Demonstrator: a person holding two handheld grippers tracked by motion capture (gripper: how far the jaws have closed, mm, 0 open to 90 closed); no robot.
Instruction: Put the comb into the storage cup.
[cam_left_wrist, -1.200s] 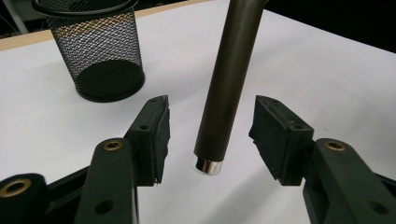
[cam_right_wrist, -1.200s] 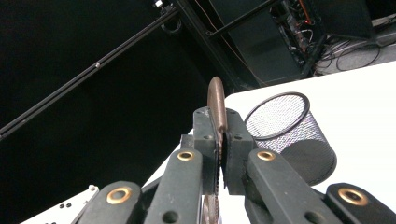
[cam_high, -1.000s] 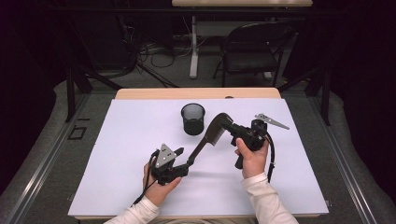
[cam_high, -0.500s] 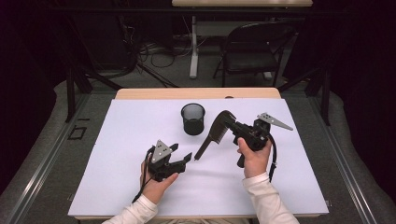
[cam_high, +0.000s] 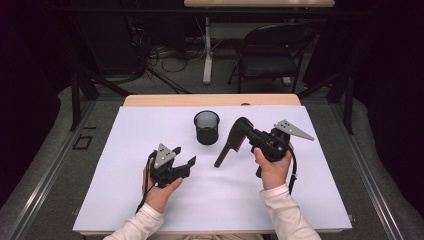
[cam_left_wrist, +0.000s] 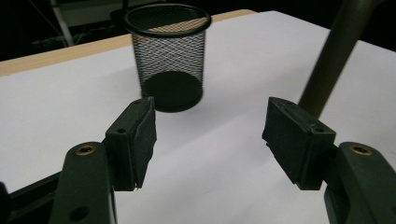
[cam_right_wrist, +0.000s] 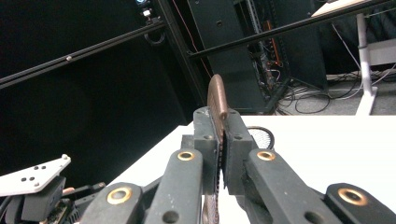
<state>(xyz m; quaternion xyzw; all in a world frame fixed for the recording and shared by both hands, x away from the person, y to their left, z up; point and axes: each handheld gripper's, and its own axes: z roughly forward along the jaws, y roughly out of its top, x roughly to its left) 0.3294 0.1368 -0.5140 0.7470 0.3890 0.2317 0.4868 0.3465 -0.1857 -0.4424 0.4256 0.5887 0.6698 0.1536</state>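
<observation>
Right gripper view: unlabelled brown knife (cam_right_wrist: 217, 100) (tool-clamped) (cam_right_wrist: 223, 154).

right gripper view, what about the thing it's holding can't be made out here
- Tool: right gripper view, the right gripper has its jaws shut on it and hides all but the brown rounded tip.
- Tool: left gripper view, top edge cuts the bar.
- Tool: high view, too small and dark to name.

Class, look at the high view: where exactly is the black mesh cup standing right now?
The black mesh cup stands upright toward the far middle of the white table, beyond the left gripper and left of the right gripper.
</observation>
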